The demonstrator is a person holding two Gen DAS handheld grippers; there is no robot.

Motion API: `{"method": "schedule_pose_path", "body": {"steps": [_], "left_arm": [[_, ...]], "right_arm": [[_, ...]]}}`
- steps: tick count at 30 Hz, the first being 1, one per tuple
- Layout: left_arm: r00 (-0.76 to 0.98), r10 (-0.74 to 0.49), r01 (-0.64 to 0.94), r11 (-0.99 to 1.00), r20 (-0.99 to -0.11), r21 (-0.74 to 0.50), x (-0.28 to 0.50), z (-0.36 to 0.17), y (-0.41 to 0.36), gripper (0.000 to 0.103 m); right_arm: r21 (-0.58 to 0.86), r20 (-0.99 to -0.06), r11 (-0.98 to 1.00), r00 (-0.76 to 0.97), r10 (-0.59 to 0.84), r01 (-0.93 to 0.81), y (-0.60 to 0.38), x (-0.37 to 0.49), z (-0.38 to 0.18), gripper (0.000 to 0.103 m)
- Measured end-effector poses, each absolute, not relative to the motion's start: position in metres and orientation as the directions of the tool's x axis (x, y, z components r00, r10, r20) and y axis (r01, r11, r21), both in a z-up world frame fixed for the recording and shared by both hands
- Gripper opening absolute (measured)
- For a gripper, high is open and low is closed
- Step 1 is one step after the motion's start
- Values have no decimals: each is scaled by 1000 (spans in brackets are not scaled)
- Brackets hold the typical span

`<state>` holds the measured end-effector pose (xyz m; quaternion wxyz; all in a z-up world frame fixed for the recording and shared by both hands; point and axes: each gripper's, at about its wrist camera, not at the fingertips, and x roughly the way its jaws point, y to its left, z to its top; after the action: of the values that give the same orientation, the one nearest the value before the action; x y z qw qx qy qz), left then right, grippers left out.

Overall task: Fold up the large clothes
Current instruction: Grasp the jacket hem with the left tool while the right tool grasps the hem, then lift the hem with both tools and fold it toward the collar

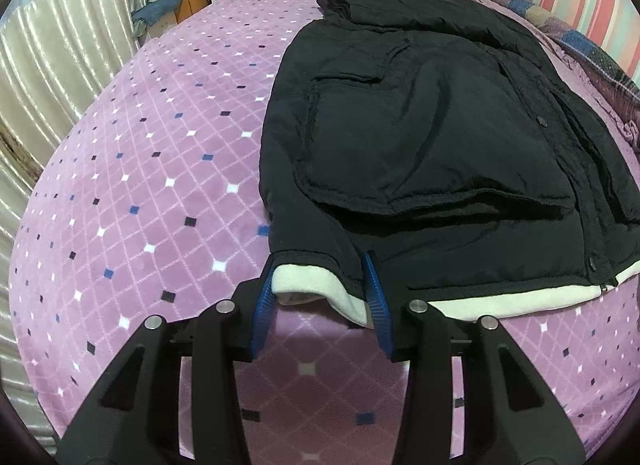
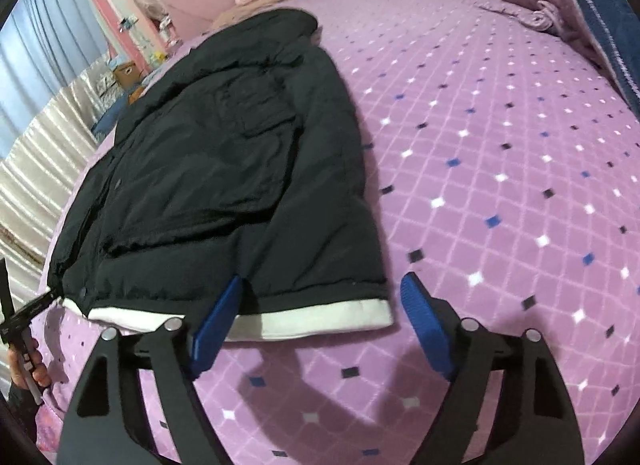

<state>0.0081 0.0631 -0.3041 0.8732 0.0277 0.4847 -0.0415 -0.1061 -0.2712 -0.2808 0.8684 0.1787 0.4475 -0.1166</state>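
Grippers first: your left gripper (image 1: pixel 320 289) pinches the white-lined hem corner (image 1: pixel 308 285) of the black jacket (image 1: pixel 420 125), blue pads (image 1: pixel 374 289) pressed against the bunched cloth. Your right gripper (image 2: pixel 324 317) stands spread around the hem's other corner (image 2: pixel 360 311), one pad lying over the white band and the other just beside the cloth on the bedspread, so nothing is clamped there yet. From both grippers the jacket runs straight away, long axis pointing toward the head of the bed (image 1: pixel 120 205), collar (image 1: pixel 340 1) far, hem at the near edge. Judging by this, you need the right pads to bite before lifting the hem toward the collar.
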Motion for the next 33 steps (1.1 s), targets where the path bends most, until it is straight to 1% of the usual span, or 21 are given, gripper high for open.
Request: {"method": "schedule_pose_path", "body": {"steps": [2,3,8,9,10,12,17,18,19,22,25,29,33], "left_arm": [[527,-43,100,995,-849,11,8,-305,63,42],[528,-43,99,995,-848,11,8,-305,63,42],[528,-40,101,995,-848,16,8,-305,64,42],[528,-41,103,995,-848,16,8,-305,65,42],[527,-42,103,995,-849,14,8,-306,65,42],[522,-45,101,995,-852,9,9,-306,65,42],[519,-57,101,995,-853,-5,10,-306,67,40],[518,-61,101,995,-853,-10,10,-306,67,38],[516,-63,102,995,-854,-11,10,-305,67,34],[510,-75,113,993,-857,-20,12,-298,64,24],[511,-120,97,992,-851,-82,14,-286,69,20],[528,-178,95,984,-831,-150,20,-266,75,18],[560,-192,122,981,-806,-150,30,-244,69,17]], "right_arm": [[207,-820,914,571,-32,349,-268,-104,-281,76],[201,-822,918,569,-32,342,-267,-102,-282,71],[186,-825,930,564,-26,316,-260,-99,-284,57],[186,-825,934,565,-22,307,-258,-97,-283,52],[185,-823,937,568,-17,296,-256,-97,-282,42],[165,-822,948,570,-21,274,-251,-94,-281,34],[181,-819,945,574,-9,273,-253,-94,-282,30],[181,-818,945,575,-9,274,-254,-94,-281,27],[187,-816,944,578,-5,272,-254,-93,-279,25],[194,-814,944,581,2,268,-256,-91,-274,23],[197,-803,945,595,3,261,-257,-89,-263,21],[241,-767,935,642,19,260,-263,-79,-241,20],[248,-732,939,681,20,239,-261,-60,-221,20]]}}
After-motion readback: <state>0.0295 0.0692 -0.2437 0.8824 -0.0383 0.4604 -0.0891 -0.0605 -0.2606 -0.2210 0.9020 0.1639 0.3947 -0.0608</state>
